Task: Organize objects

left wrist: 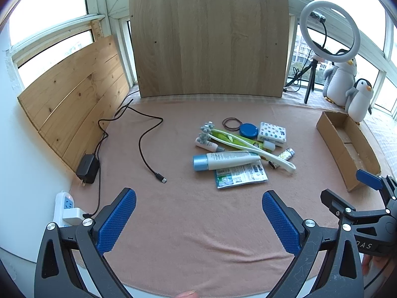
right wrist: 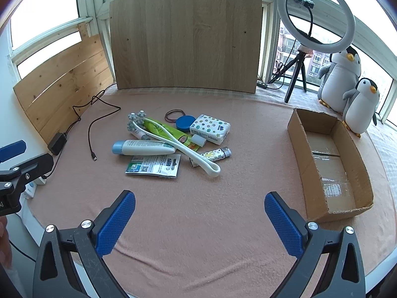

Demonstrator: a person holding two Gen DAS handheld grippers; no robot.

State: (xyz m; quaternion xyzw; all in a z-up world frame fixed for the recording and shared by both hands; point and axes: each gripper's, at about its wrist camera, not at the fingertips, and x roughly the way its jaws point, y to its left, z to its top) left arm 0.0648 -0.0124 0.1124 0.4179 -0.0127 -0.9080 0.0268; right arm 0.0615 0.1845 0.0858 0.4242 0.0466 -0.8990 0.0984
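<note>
A pile of small items lies mid-cloth: a white tube with a blue cap [left wrist: 224, 161] [right wrist: 144, 147], a white roller massager [left wrist: 248, 146] [right wrist: 173, 141], a patterned tissue pack [left wrist: 271, 134] [right wrist: 209, 129], a blue round lid [left wrist: 248, 130] [right wrist: 185, 123], a green tube [right wrist: 171, 132], a lighter [left wrist: 286, 154] [right wrist: 215, 154], a printed sachet [left wrist: 240, 175] [right wrist: 153, 166] and hair bands [left wrist: 232, 123]. An open cardboard box [left wrist: 347, 146] [right wrist: 330, 164] stands to the right. My left gripper [left wrist: 198, 219] and right gripper [right wrist: 199, 221] both hover open in front of the pile, holding nothing.
A black charger [left wrist: 86, 168] with its cable [left wrist: 146, 146] and a white power strip [left wrist: 65, 208] lie at the left. Wooden boards [left wrist: 208, 42] lean at the back. A ring light on a tripod [right wrist: 315, 15] and two plush penguins [right wrist: 359, 104] stand behind the box.
</note>
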